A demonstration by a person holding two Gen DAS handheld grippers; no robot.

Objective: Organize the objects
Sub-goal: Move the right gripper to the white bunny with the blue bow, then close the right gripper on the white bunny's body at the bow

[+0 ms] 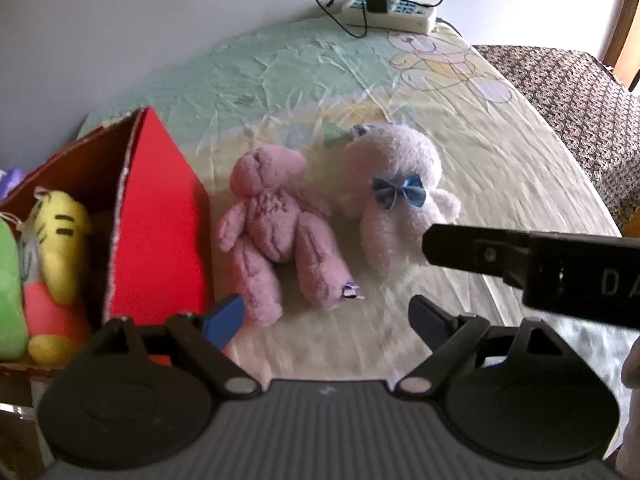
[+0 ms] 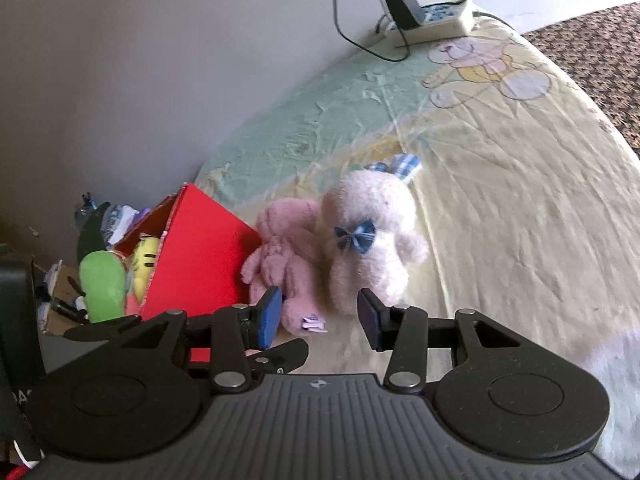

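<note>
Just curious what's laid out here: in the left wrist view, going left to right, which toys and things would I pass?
Green plush → yellow striped plush → red box → pink teddy bear → white plush with blue bow.

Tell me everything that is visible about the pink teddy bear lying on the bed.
The pink teddy bear is a small plush toy of fuzzy, worn-looking fabric, with round head, two arms and two legs. It lies on its back on the yellow bedsheet, legs toward the camera. A small tag shows at one foot. It sits between the red box and the white plush rabbit, close against both. No gripper touches it.
</note>
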